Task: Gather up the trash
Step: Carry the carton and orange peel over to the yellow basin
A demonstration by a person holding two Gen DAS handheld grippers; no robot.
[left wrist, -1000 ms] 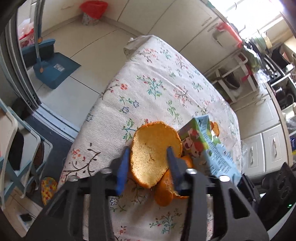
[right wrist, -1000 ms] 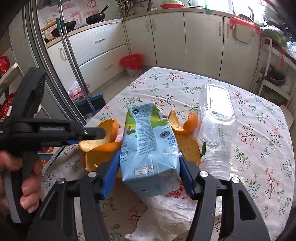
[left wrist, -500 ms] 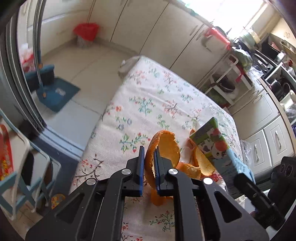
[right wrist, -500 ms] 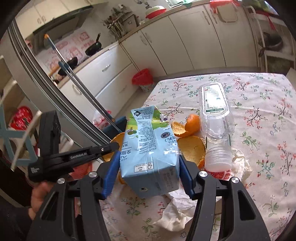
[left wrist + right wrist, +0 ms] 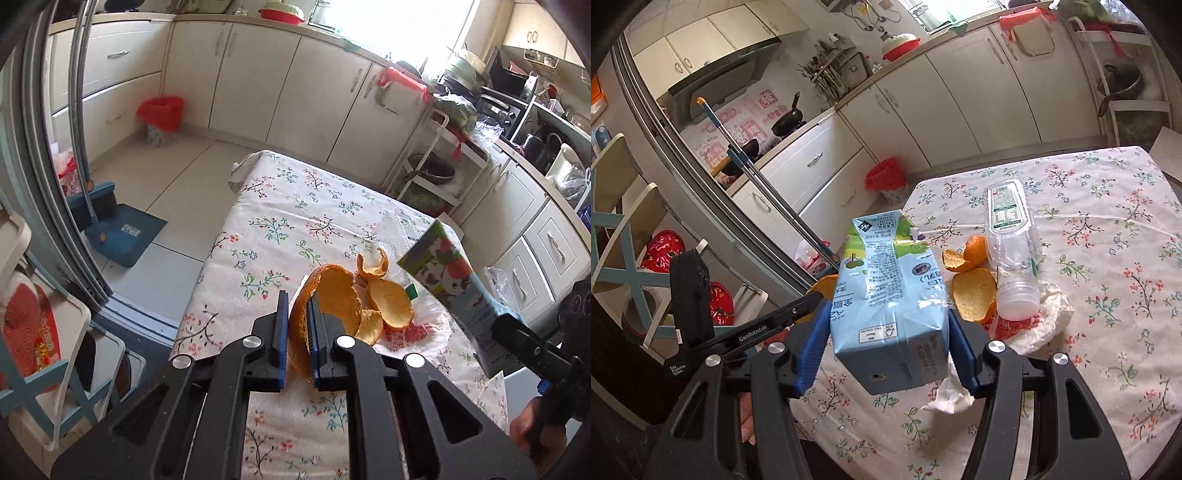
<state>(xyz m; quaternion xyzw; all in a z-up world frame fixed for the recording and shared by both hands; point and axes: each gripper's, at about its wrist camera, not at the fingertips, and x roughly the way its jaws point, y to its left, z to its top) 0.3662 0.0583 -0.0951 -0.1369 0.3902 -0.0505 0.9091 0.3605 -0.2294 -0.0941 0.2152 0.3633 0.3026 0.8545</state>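
Observation:
My left gripper (image 5: 298, 314) is shut on a large curved orange peel (image 5: 334, 295), held above the near edge of the floral table (image 5: 280, 206). My right gripper (image 5: 886, 328) is shut on a light-blue drink carton (image 5: 886, 295), lifted off the table; the same carton (image 5: 447, 280) shows at the right of the left wrist view. More orange peels (image 5: 973, 295) lie on the cloth beside a clear plastic bottle (image 5: 1012, 240) on its side. A crumpled white bag (image 5: 1041, 317) lies under the bottle's cap end. The left gripper (image 5: 812, 295) appears at the left of the right wrist view.
A bin with a red liner (image 5: 160, 118) stands on the floor by the cabinets, also in the right wrist view as a red bin (image 5: 886, 177). A blue dustpan and broom (image 5: 118, 229) stand left of the table. A chair (image 5: 40, 332) is at the near left.
The left gripper closed on the big orange peel and raised it off the table. The right gripper lifted the carton higher and rolled; both views now show more of the kitchen.

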